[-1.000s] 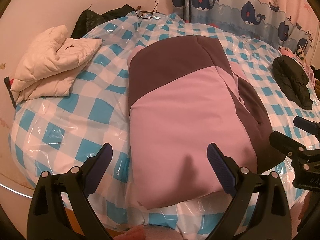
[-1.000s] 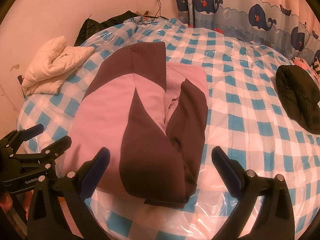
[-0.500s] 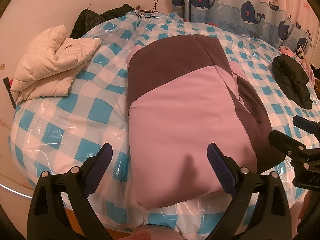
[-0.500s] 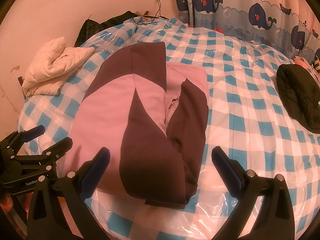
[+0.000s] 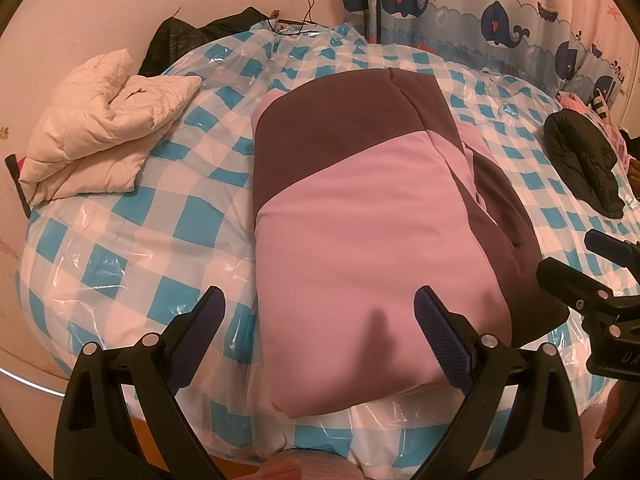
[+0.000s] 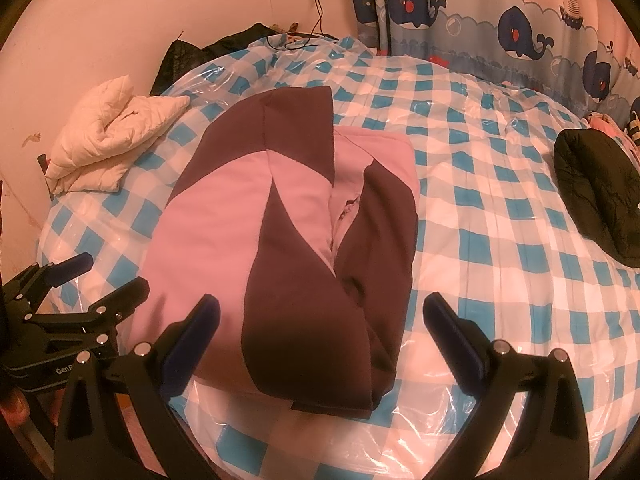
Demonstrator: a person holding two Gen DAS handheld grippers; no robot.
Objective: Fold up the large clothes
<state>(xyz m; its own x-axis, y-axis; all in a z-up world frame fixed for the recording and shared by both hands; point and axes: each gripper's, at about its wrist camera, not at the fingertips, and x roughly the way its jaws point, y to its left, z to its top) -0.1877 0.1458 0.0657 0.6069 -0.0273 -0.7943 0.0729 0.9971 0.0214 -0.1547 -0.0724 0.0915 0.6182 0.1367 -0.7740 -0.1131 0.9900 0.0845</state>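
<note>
A pink and dark brown padded jacket [image 5: 360,216] [image 6: 288,240] lies folded into a long block on the bed, its near end towards me. My left gripper [image 5: 320,320] hovers open just short of that near end, over its left corner, holding nothing. My right gripper [image 6: 320,324] is open as well, above the jacket's brown near edge. Each gripper shows in the other's view: the right one [image 5: 592,276] at the right edge, the left one [image 6: 84,284] at the lower left.
The bed [image 5: 168,224] has a blue and white checked cover under clear plastic. A folded cream quilted jacket [image 5: 100,140] lies at the far left, a black jacket [image 6: 600,192] at the right. A dark garment [image 6: 224,46] lies against the wall; whale-print curtains [image 6: 500,20] hang behind.
Both grippers have crept slightly closer to the jacket's near end. The jacket itself has not moved.
</note>
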